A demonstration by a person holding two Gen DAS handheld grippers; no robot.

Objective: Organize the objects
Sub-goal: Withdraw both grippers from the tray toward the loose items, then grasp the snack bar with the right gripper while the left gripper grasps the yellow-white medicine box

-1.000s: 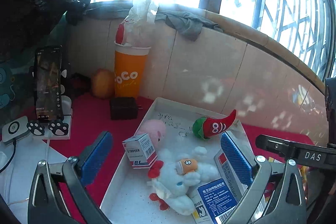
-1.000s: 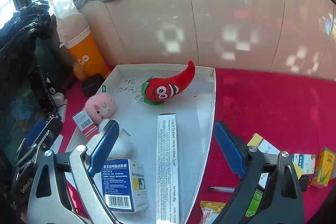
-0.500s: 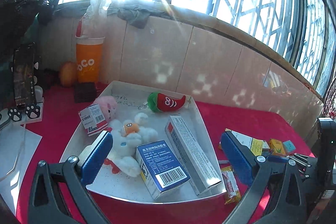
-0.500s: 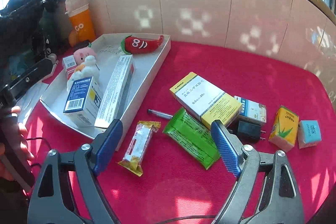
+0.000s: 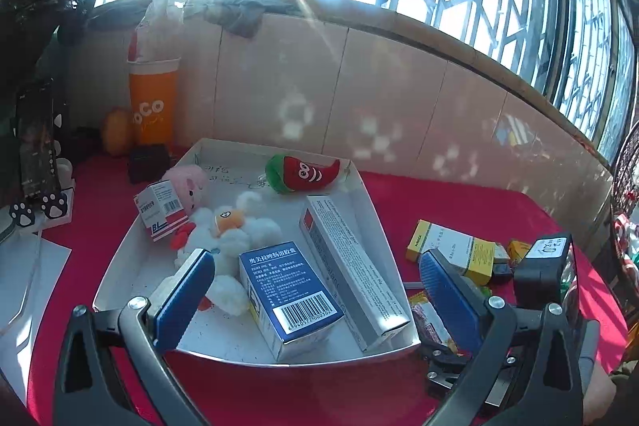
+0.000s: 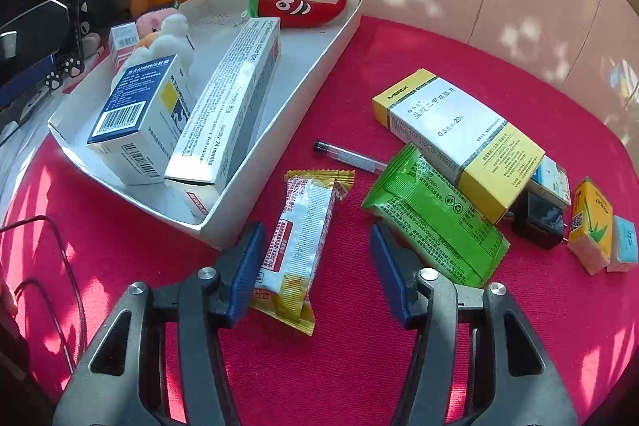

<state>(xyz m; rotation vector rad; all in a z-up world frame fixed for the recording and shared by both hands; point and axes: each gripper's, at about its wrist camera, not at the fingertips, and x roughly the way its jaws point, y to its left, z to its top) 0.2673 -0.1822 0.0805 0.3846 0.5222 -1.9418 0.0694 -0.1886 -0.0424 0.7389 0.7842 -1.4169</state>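
Observation:
My right gripper [image 6: 316, 250] points down at the red cloth, its jaws closing around a yellow-ended snack packet [image 6: 303, 234]. The packet lies flat between the blue pads; the right pad stands apart from it. My left gripper [image 5: 315, 266] hangs open over the near edge of the white tray [image 5: 371, 210], holding nothing. In the tray lie a blue box [image 5: 287, 290], a long grey box [image 5: 351, 266], a red chilli plush [image 5: 303, 172], a white plush [image 5: 239, 234], a pink plush [image 5: 187, 180] and a small red-white box [image 5: 163, 210].
Right of the packet on the cloth lie a green pouch [image 6: 435, 218], a yellow-white box [image 6: 459, 134], a thin tube [image 6: 351, 156], a black charger [image 6: 537, 222] and two small boxes [image 6: 591, 222]. An orange cup [image 5: 151, 102] and a phone on a stand [image 5: 36, 146] stand behind the tray.
My right gripper swung from over the tray to the loose items, sank onto the snack packet, and its jaws narrowed. My left gripper drew back from the tray and stays open.

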